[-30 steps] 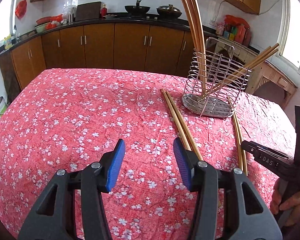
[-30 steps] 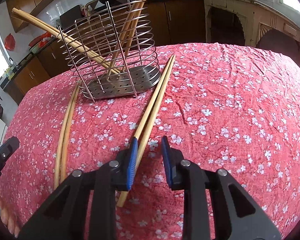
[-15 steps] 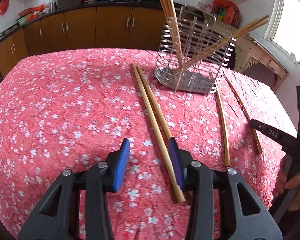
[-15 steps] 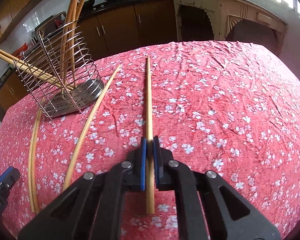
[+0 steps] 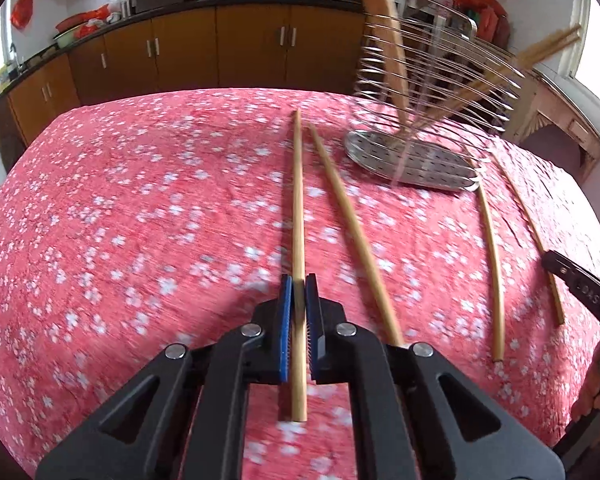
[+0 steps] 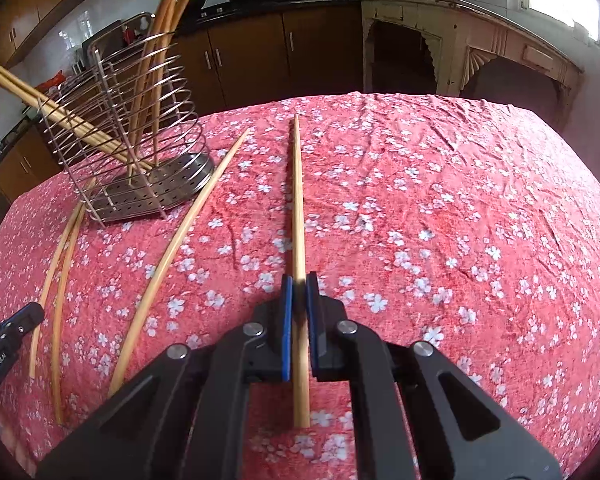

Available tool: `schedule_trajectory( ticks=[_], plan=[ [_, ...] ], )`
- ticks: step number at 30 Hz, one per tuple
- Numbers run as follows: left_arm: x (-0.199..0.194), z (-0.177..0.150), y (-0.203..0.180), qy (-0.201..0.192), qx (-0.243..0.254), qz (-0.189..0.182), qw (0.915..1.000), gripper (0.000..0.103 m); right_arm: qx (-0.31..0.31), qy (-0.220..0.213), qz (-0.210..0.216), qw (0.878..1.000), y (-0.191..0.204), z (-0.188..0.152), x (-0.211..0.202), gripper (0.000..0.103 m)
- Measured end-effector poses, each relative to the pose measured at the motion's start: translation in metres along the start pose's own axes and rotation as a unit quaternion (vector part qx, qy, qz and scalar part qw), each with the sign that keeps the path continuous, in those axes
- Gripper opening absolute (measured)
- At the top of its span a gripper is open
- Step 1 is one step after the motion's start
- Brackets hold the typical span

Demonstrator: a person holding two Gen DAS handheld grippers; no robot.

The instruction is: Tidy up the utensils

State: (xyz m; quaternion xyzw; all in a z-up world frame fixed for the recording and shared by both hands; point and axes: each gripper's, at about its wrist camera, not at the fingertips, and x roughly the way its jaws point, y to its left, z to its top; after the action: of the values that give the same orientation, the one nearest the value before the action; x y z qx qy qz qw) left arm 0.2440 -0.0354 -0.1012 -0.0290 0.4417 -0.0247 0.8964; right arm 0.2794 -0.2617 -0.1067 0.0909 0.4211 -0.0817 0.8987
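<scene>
My left gripper [image 5: 299, 286] is shut on a wooden chopstick [image 5: 297, 200] that points forward over the red floral tablecloth. A second chopstick [image 5: 352, 232] lies just right of it. My right gripper [image 6: 299, 286] is shut on another chopstick [image 6: 297, 200], also pointing forward. A loose chopstick [image 6: 184, 236] lies to its left. The wire utensil holder [image 5: 420, 128] holds several chopsticks; it also shows in the right wrist view [image 6: 136, 152]. Two more chopsticks [image 5: 492, 256] lie right of the holder, seen at far left in the right wrist view [image 6: 58, 276].
The red tablecloth [image 5: 140, 220] covers the whole table. Brown kitchen cabinets [image 5: 220, 48] and a counter with pans stand behind it. A pale carved cabinet [image 6: 480, 56] stands at the right. The other gripper's tip shows at each view's edge [image 5: 580, 284].
My left gripper has closed on a chopstick that lay beside it. My right gripper, open around its chopstick a second ago, has stayed shut on it and swung it away from the holder.
</scene>
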Motion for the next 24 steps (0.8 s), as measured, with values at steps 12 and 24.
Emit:
schedule_trajectory(
  ticks=[12,24],
  plan=[
    [0.009,0.011,0.024,-0.008,0.027,-0.017,0.9995,0.010,0.011,-0.003,-0.007,1.000,-0.017,0.001,-0.003,0.008],
    [0.001,0.006,0.036,-0.009,0.014,-0.032,0.9993,0.010,0.011,-0.002,-0.004,1.000,-0.020,0.001,-0.001,0.009]
  ],
)
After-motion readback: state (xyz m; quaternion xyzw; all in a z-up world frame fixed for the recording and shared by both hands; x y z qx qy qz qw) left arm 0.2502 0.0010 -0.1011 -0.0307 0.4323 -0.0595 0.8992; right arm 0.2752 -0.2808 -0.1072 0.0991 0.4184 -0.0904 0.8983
